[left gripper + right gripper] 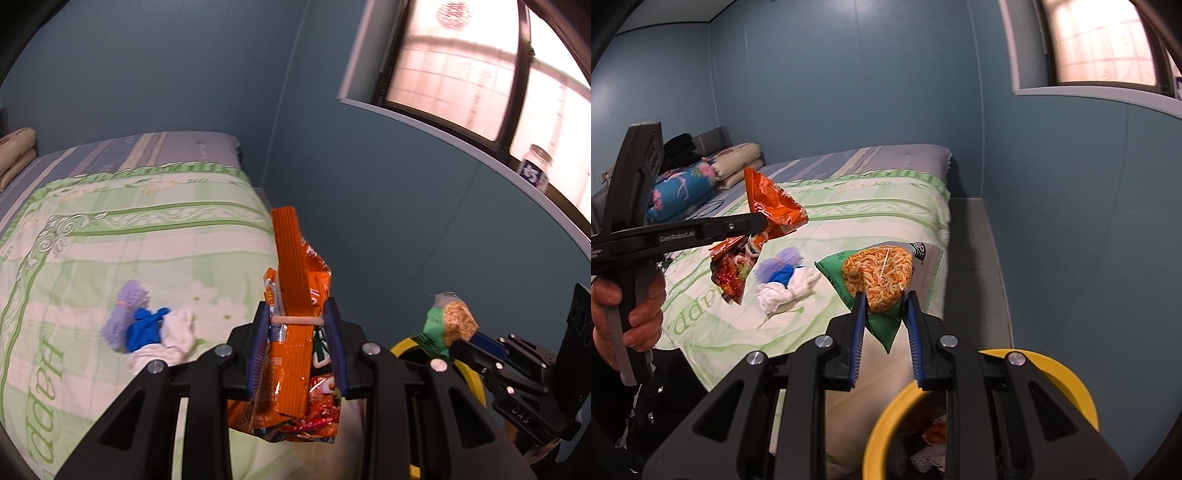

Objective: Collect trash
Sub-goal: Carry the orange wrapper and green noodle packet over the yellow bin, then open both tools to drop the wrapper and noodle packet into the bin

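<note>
Left gripper (298, 325): clamped on orange snack wrapper (291, 343), held up beside the bed (110, 236).
Right gripper (884, 314): pinching green noodle packet (877, 277) above yellow-rimmed bin (1067, 373).
Hidden: bin contents blurred, mostly behind the fingers.

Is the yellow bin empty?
No. The yellow bin already holds crumpled scraps, seen through its open top.

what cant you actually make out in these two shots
- Yellow-rimmed bin: its contents are mostly hidden behind the right claw frame in the right wrist view; the left wrist view shows only slivers of rim.
- Orange snack packet: its print is crumpled and covered by the left claw fingers.
- Jar on the windowsill: label too small to read.
</note>
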